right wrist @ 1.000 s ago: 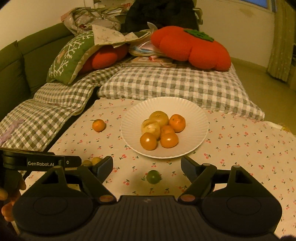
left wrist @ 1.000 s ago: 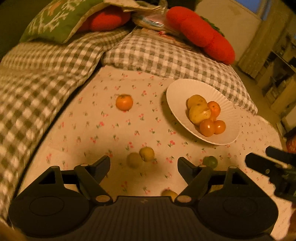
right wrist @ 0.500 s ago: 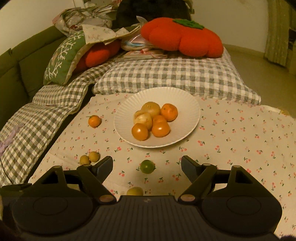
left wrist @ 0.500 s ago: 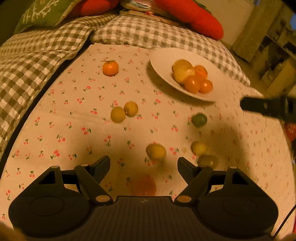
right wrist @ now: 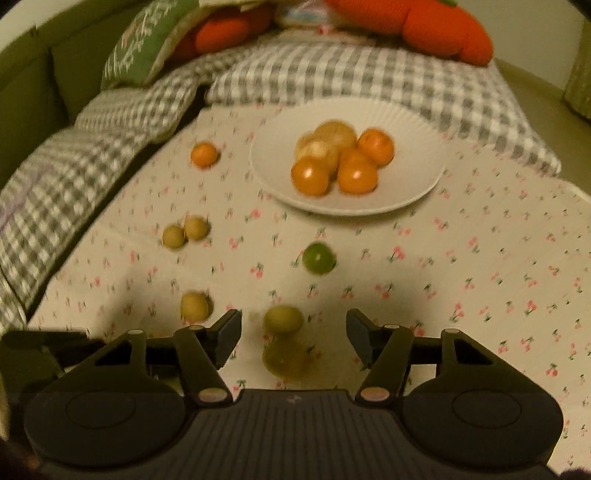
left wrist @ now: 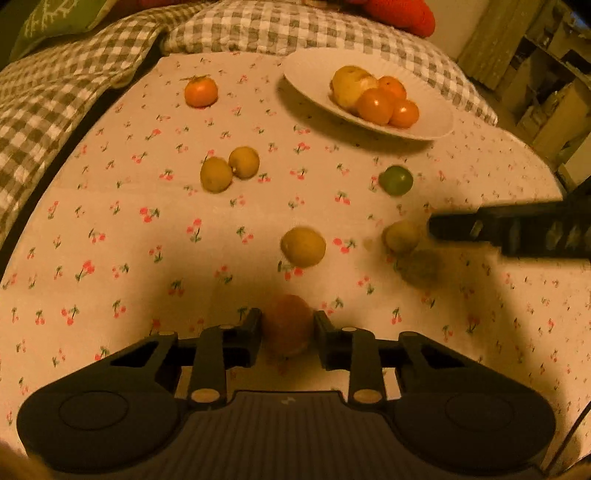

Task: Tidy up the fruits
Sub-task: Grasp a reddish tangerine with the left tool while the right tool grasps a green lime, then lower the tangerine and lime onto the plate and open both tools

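Note:
My left gripper (left wrist: 287, 332) is shut on a reddish-orange fruit (left wrist: 286, 326) low on the cherry-print cloth. My right gripper (right wrist: 293, 334) is open, its jaws either side of two yellow-green fruits (right wrist: 283, 319), and it shows from the side in the left wrist view (left wrist: 436, 225). A white plate (left wrist: 306, 72) at the back holds several orange and yellow fruits; it also shows in the right wrist view (right wrist: 424, 122). Loose on the cloth are an orange (left wrist: 200, 91), two small yellow fruits (left wrist: 229, 168), a yellow fruit (left wrist: 303, 246) and a green fruit (left wrist: 396, 180).
Grey checked cushions (right wrist: 351, 70) border the cloth at the back and left. A green pillow (right wrist: 144, 44) and an orange plush cushion (right wrist: 443, 29) lie behind them. Shelving (left wrist: 546, 66) stands at the far right.
My left gripper has dropped lower and closed on the reddish-orange fruit. My right gripper has moved down and forward over the two yellow-green fruits, its jaws somewhat narrower.

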A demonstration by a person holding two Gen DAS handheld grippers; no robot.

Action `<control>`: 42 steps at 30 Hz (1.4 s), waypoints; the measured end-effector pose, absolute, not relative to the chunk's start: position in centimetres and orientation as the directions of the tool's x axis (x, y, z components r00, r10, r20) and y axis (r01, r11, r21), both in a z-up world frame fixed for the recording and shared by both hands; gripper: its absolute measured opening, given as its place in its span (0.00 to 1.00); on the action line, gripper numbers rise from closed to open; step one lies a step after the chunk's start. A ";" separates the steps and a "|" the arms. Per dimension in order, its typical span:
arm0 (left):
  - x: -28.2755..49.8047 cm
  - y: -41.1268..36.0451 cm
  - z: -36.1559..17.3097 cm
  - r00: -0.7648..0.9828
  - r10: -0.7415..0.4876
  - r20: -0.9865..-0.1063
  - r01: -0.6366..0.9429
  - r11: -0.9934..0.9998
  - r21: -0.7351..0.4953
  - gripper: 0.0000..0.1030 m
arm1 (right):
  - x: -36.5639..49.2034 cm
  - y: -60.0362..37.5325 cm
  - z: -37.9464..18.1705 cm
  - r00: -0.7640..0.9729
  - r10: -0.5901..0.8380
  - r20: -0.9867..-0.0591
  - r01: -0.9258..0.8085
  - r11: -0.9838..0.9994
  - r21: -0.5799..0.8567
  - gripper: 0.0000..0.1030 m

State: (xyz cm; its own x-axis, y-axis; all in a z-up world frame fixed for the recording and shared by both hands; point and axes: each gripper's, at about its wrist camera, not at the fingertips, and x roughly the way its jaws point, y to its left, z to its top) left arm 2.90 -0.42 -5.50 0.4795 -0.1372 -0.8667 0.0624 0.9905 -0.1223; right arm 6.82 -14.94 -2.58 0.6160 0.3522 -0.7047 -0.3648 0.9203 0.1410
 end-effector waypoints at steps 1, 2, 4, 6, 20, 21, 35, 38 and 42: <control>3.1 -0.3 -5.5 0.482 -0.135 -0.866 0.060 0.991 -0.121 0.16 | 6.9 -14.8 -2.8 0.610 0.350 -0.711 -0.364 0.921 0.141 0.53; 3.3 -0.3 -5.4 0.487 -0.129 -0.864 0.061 0.992 -0.114 0.16 | 6.9 -14.8 -3.0 0.604 0.349 -0.717 -0.364 0.921 0.142 0.53; 3.4 -0.2 -5.2 0.498 -0.120 -0.859 0.072 0.993 -0.096 0.16 | 6.9 -14.7 -3.3 0.595 0.349 -0.724 -0.367 0.919 0.142 0.52; 3.4 0.3 -4.9 0.509 -0.125 -0.852 0.076 0.992 -0.100 0.16 | 6.9 -14.5 -3.5 0.586 0.350 -0.731 -0.374 0.917 0.139 0.51; 10.6 1.5 -0.3 0.584 -0.200 -0.787 0.059 0.977 -0.204 0.16 | 7.1 -13.0 -5.5 0.566 0.296 -0.769 -0.393 0.917 0.064 0.28; 11.2 1.0 -0.2 0.584 -0.191 -0.789 0.064 0.980 -0.190 0.16 | 7.1 -13.0 -5.5 0.568 0.296 -0.768 -0.392 0.918 0.065 0.28; 13.6 0.0 0.8 0.589 -0.309 -0.747 0.195 0.951 -0.240 0.16 | 7.1 -15.2 -3.2 0.610 0.362 -0.705 -0.366 0.918 0.155 0.27; 14.0 -0.1 0.8 0.606 -0.322 -0.727 0.199 0.947 -0.254 0.16 | 7.4 -16.6 -2.2 0.652 0.357 -0.669 -0.328 0.928 0.176 0.27; 14.7 0.0 0.6 0.620 -0.347 -0.704 0.200 0.937 -0.286 0.16 | 8.5 -18.8 -0.8 0.714 0.337 -0.614 -0.267 0.941 0.207 0.27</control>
